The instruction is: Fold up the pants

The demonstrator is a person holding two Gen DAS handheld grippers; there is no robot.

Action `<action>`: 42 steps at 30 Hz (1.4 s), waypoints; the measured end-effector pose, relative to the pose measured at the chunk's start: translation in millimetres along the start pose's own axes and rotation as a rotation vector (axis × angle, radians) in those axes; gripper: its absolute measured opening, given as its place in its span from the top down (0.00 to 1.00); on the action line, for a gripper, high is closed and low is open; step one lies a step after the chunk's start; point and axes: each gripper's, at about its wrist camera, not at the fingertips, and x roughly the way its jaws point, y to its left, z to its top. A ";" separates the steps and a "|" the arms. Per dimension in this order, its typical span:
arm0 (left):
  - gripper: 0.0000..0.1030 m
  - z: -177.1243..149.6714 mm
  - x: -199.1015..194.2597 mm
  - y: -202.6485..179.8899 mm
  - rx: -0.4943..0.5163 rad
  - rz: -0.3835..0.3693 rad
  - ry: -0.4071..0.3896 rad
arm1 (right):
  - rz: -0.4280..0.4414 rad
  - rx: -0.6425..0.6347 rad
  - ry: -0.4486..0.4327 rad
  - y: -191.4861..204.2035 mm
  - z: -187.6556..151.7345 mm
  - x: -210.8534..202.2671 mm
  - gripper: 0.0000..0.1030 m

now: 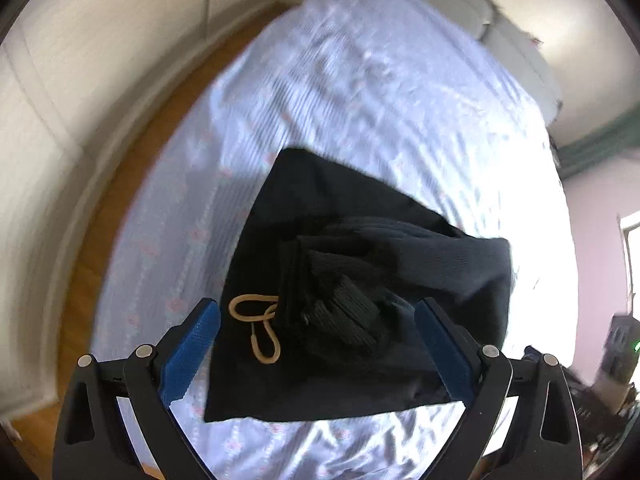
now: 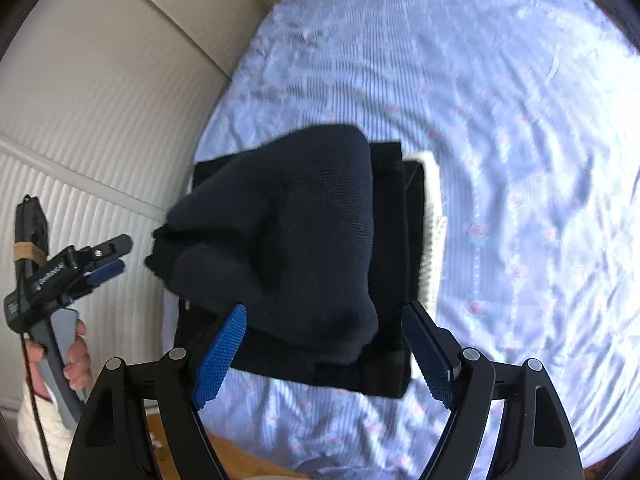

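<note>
Pale blue floral bedding (image 2: 500, 128) is seen spread over a bed (image 1: 380, 80) set beside white panelled cupboard doors (image 2: 88, 112), with a strip of wooden floor (image 1: 132, 184) between the two. On the bed, close to its near edge and its cupboard-side edge, the dark pants (image 2: 288, 232) are seen already gathered into a compact, roughly square bundle, with a rounded, knit-textured fold heaped on top and a tan drawstring loop (image 1: 256, 328) lying exposed on the flat layer beside that fold. A white ribbed item (image 2: 434, 224) is seen peeping out from under the bundle on the side away from the cupboards; what it is cannot be told. The left tongs (image 1: 316, 344) are held wide apart above the bundle, nothing gripped, and the right tongs (image 2: 324, 352) are likewise spread wide and empty over the bundle's near edge. The folding is judged to be at or near its last stage. A final move would probably call for the heaped top fold to be pressed flat and squared. Ample free bedding is left beyond the bundle toward the far end of the bed, while little room is offered on the cupboard side, where the mattress edge falls away.
</note>
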 end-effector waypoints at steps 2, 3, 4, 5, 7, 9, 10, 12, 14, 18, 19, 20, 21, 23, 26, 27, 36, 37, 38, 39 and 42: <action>0.02 -12.1 -20.8 -20.6 0.083 0.035 -0.049 | -0.006 -0.040 -0.050 4.1 -10.1 -23.4 0.21; 0.02 -20.9 -33.0 -34.2 0.133 0.054 -0.078 | -0.024 -0.059 -0.079 5.4 -16.0 -35.6 0.21; 0.02 -26.5 -40.2 -43.9 0.163 0.066 -0.096 | -0.041 -0.071 -0.103 5.7 -21.0 -45.6 0.21; 0.02 -35.8 -49.7 -56.9 0.203 0.082 -0.123 | -0.057 -0.087 -0.132 5.7 -28.5 -59.9 0.21; 0.02 -56.0 -65.6 -85.1 0.281 0.124 -0.184 | -0.084 -0.107 -0.169 3.9 -41.6 -83.7 0.20; 0.02 -72.1 -76.2 -113.8 0.354 0.167 -0.232 | -0.106 -0.119 -0.202 -1.3 -56.6 -110.4 0.20; 0.02 -80.1 -81.1 -126.1 0.385 0.175 -0.250 | -0.111 -0.121 -0.212 -3.9 -62.4 -120.4 0.19; 0.01 -97.6 -91.6 -152.0 0.438 0.164 -0.275 | -0.127 -0.112 -0.239 -12.6 -76.2 -143.7 0.18; 0.01 -112.8 -100.5 -171.2 0.459 0.130 -0.280 | -0.142 -0.098 -0.273 -23.2 -90.2 -167.0 0.18; 0.00 -141.5 -122.1 -211.7 0.468 0.017 -0.273 | -0.164 -0.046 -0.342 -51.8 -118.4 -211.2 0.13; 0.00 -147.1 -124.4 -221.8 0.467 0.001 -0.276 | -0.171 -0.036 -0.357 -57.8 -123.6 -219.0 0.12; 0.00 -153.4 -127.3 -230.1 0.469 -0.009 -0.279 | -0.179 -0.024 -0.374 -66.5 -130.7 -228.8 0.12; 0.00 -160.4 -131.5 -241.6 0.475 -0.015 -0.282 | -0.185 -0.015 -0.387 -75.2 -137.1 -236.9 0.12; 0.00 -174.3 -136.7 -261.8 0.480 -0.018 -0.287 | -0.196 0.004 -0.408 -91.7 -149.1 -251.4 0.11; 0.00 -196.5 -142.4 -293.2 0.482 -0.029 -0.289 | -0.205 0.022 -0.432 -119.5 -167.3 -274.0 0.11; 0.00 -205.7 -144.1 -306.1 0.484 -0.033 -0.292 | -0.204 0.025 -0.436 -128.9 -172.8 -280.7 0.11; 0.00 -284.0 -151.5 -393.7 0.481 -0.035 -0.319 | -0.157 0.022 -0.467 -214.2 -225.9 -345.3 0.11; 0.00 -292.7 -153.0 -401.9 0.478 -0.031 -0.323 | -0.157 0.019 -0.469 -222.3 -231.1 -351.6 0.11; 0.00 -298.6 -153.8 -408.8 0.473 -0.027 -0.326 | -0.156 0.015 -0.472 -229.7 -235.5 -357.9 0.11; 0.00 -307.8 -156.4 -419.2 0.461 -0.025 -0.334 | -0.153 0.009 -0.476 -236.9 -240.1 -364.6 0.11; 0.00 -328.5 -164.5 -439.3 0.421 -0.035 -0.354 | -0.154 -0.016 -0.483 -257.6 -251.8 -384.2 0.11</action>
